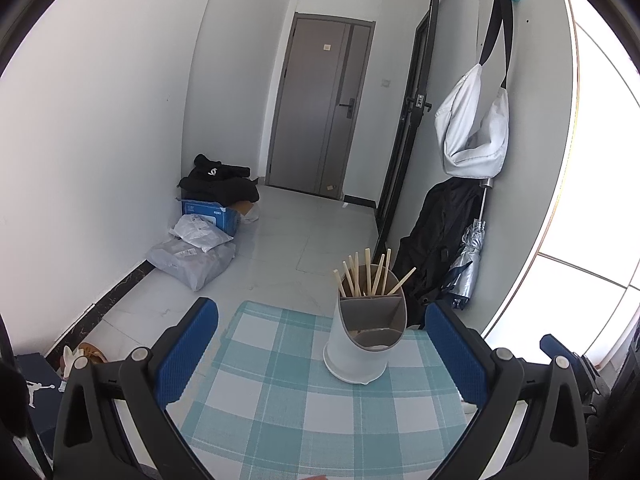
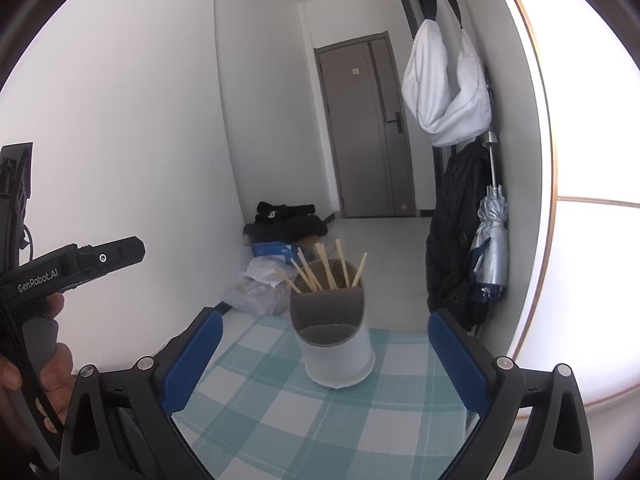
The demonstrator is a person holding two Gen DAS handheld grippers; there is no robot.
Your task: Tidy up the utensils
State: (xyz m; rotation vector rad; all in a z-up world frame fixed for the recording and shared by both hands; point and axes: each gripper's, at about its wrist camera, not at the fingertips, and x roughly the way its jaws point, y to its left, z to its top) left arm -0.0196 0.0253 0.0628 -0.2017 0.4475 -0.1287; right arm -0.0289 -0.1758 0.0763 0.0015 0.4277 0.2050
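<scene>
A white and grey utensil holder (image 1: 362,344) stands on the teal checked cloth (image 1: 280,400) near the table's far edge. Several wooden chopsticks (image 1: 366,274) stand in its back compartment; the front compartments look empty. My left gripper (image 1: 320,340) is open and empty, its blue pads wide apart, with the holder between them and further ahead. In the right wrist view the holder (image 2: 334,340) with chopsticks (image 2: 320,268) stands ahead of my right gripper (image 2: 324,354), which is open and empty. The left gripper's body (image 2: 80,264) shows at the left, held by a hand.
Beyond the table is a tiled floor with a blue box (image 1: 208,210), black clothes (image 1: 218,184) and grey parcels (image 1: 192,256) by the left wall. A white bag (image 1: 472,132), black jacket (image 1: 436,236) and silver umbrella (image 1: 468,256) hang on the right wall. A grey door (image 1: 320,104) is at the back.
</scene>
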